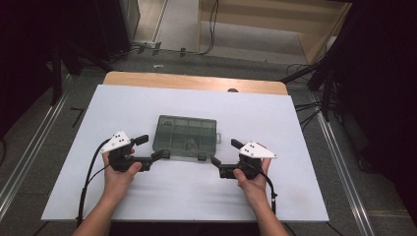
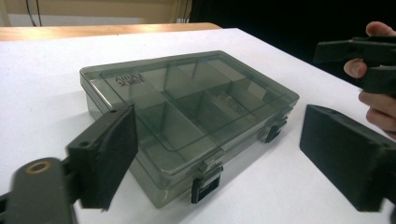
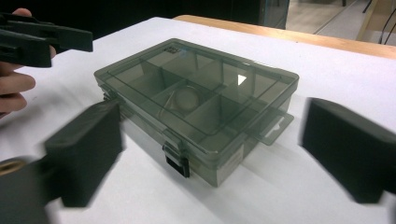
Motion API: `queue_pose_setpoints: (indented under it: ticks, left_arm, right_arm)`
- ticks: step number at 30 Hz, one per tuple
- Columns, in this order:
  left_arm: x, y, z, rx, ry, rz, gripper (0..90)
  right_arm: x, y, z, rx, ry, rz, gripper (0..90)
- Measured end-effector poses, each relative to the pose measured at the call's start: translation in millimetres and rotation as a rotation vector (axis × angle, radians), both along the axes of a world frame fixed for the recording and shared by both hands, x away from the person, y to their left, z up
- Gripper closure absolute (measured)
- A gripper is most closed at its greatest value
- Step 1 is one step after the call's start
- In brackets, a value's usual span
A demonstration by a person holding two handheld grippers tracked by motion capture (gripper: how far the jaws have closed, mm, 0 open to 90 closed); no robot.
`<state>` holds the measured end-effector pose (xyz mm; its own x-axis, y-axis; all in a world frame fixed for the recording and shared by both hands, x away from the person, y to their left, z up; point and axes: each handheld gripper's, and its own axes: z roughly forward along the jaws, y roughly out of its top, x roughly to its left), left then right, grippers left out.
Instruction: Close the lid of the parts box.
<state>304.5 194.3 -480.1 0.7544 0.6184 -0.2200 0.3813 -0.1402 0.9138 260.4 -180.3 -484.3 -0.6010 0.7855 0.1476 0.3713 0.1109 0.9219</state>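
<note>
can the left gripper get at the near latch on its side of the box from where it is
Probably yes. The left gripper is open with its jaws spread at the box's near corner, and the latch sits on the front wall between them, with bare table around it and nothing in front.

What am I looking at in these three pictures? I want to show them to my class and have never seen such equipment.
A person sits at a white table with a hand-held two-jaw gripper in each hand. One picture looks down from above; the other two come from cameras riding on each gripper. The left gripper and right gripper both stand open, on either side of a smoky see-through plastic box with dividers inside. Its lid is shut, with two dark latches along the front. Nothing is held yet.
</note>
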Motion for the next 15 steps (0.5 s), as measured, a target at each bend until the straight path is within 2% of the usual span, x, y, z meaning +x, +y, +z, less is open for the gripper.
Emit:
queue_pose_setpoints:
  ticks: [3, 15]
  left_arm:
    - [-1.6, 2.1, -1.2, -0.008, 0.001, -0.016, 0.5]
    - [-12.2, 15.1, 0.3, 0.020, -0.030, 0.009, 0.0]
  right_arm:
    - [-1.8, -5.7, -0.4, 0.003, 0.003, -0.015, 0.0]
    - [-10.8, -25.0, -3.8, -0.005, 0.008, -0.062, 0.0]
